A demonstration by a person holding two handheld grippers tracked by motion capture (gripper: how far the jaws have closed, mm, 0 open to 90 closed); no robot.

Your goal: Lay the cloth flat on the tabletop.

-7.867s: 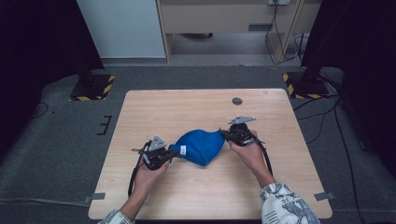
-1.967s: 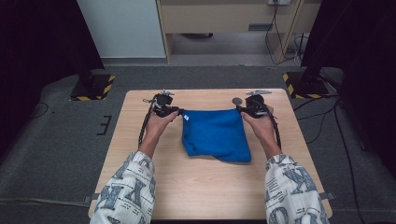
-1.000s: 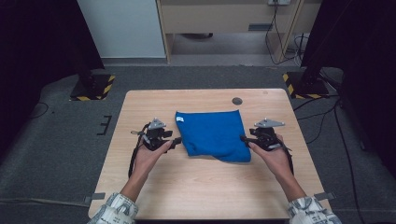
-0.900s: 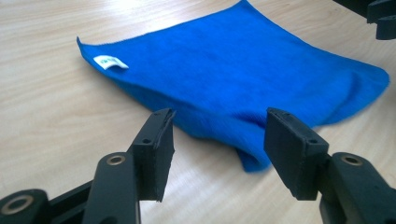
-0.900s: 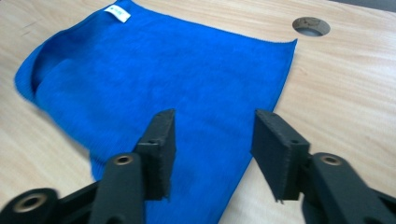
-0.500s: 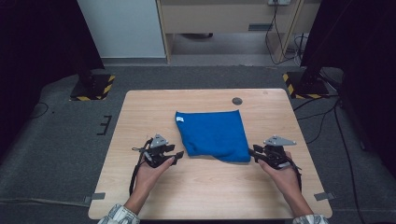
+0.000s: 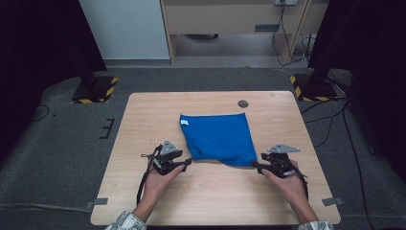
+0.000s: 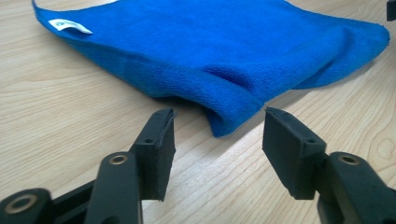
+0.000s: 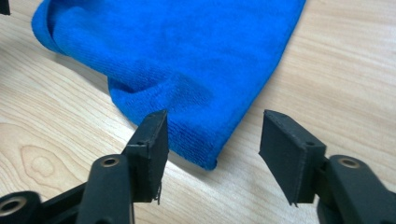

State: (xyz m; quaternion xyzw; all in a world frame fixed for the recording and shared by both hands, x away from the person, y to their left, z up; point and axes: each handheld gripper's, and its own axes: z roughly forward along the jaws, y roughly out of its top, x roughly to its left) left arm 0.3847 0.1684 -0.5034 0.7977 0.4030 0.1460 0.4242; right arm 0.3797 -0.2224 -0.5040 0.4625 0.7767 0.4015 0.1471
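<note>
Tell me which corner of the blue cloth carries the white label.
The far left corner of the blue cloth: the white label sits there by the edge. The two near corners, by the left claw and right claw, show none.

A blue cloth (image 7: 218, 139) is spread flat, folded, mid-table, a white label (image 7: 185, 123) seen at its far left corner.
</note>
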